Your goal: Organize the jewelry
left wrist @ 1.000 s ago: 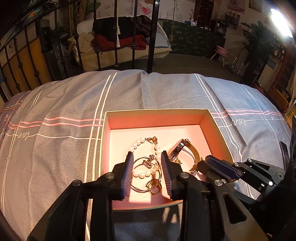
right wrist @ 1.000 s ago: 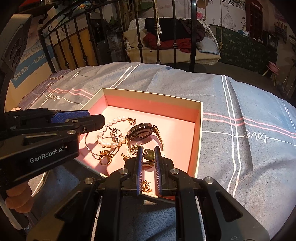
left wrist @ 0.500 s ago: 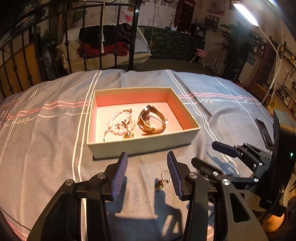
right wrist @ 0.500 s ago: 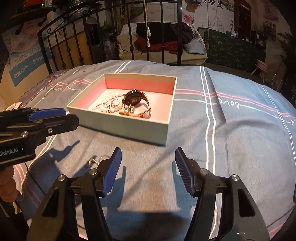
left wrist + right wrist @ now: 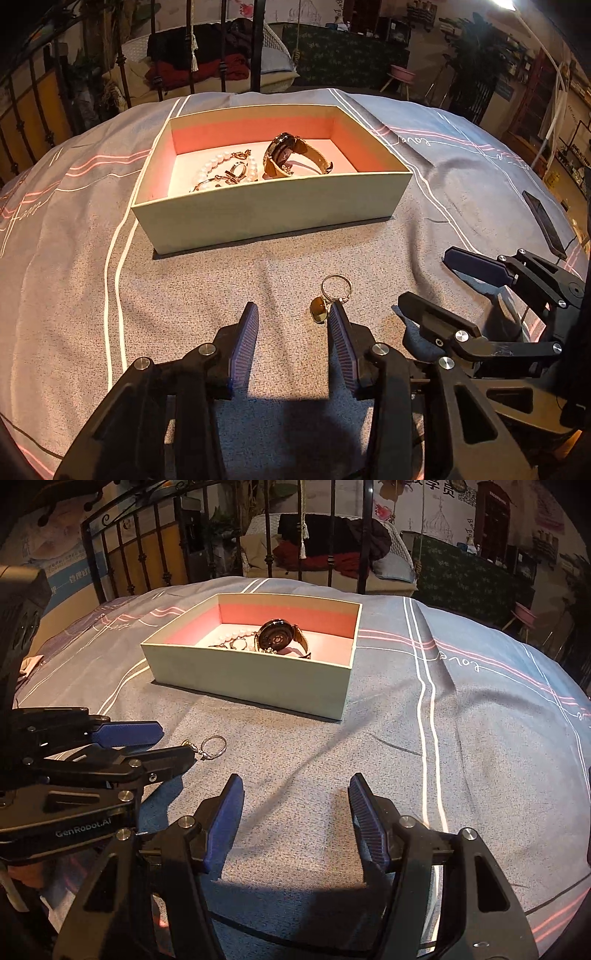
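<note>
On the bed [image 5: 184, 302], just in front of the box's near wall, lies a small ring with a dangling amber charm [image 5: 327, 301], outside the box [image 5: 258, 210] and apart from everything else. A second ago both claws were down inside that box among the jewelry; now they have drawn back to the near side of it, and the piece has come out with them. The left claw [image 5: 291, 328] hangs low over the charm with its jaws part open, having just narrowed a little; the charm sits just inside its right-hand pad [image 5: 341, 343], though I cannot tell whether the two touch, and nothing is squeezed. The right claw [image 5: 295, 805], nearly closed a second ago, has sprung wide and holds nothing, with only bare cover between its pads.

Inside the box remain the pearl bracelet [image 5: 221, 166], some gold hoops beside it, and the watch [image 5: 284, 155] propped on its strap. To my eye the sorting has only begun: one piece is separated out, the rest still to come.
</note>
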The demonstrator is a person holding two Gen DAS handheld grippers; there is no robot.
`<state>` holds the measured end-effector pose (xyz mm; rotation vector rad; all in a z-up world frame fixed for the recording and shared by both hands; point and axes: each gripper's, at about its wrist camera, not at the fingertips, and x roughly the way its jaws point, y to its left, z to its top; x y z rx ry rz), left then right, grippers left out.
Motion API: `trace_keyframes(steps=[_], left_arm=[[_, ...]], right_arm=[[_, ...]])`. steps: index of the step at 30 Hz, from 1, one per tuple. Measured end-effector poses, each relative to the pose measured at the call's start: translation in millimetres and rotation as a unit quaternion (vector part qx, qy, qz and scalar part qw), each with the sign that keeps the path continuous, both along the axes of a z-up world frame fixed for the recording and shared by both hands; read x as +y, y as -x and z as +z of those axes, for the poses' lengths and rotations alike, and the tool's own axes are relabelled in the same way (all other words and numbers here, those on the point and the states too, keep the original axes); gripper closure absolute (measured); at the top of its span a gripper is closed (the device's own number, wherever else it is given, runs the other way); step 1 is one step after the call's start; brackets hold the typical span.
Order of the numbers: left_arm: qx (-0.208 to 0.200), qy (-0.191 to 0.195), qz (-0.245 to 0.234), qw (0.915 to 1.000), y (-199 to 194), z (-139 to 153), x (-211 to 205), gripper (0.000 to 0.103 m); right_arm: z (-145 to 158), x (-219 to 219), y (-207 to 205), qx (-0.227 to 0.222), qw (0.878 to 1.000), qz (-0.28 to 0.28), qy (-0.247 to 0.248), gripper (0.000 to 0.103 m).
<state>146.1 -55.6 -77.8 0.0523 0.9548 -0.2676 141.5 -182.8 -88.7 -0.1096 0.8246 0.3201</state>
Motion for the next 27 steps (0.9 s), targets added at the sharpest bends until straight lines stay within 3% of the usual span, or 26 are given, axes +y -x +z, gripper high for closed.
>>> trace_keyframes(steps=[5,18,20,22,24,27], left_arm=[[-0.009,-0.022,0.024,0.9994,-4,-1,5,0.065],[-0.008,-0.007,0.01,0.9999,-6,0,8,0.068],[-0.011,-0.011,0.003,0.9999,-7,-1,5,0.072],[-0.015,-0.018,-0.012,0.9997,-7,-2,-1,0.09],[-0.02,-0.029,-0.013,0.9993,-6,-3,-5,0.096],[-0.014,-0.005,-0.01,0.9998,-7,-2,3,0.096]], right_arm=[[0,9,-7,0.002,1.0,0.017,0.011,0.042],[0,10,-8,0.003,1.0,0.024,0.006,0.042],[0,10,-8,0.003,1.0,0.024,0.003,0.042],[0,10,-8,0.003,1.0,0.026,0.005,0.042],[0,11,-8,0.003,1.0,0.027,0.008,0.042],[1,12,-7,0.003,1.0,0.029,0.012,0.042]])
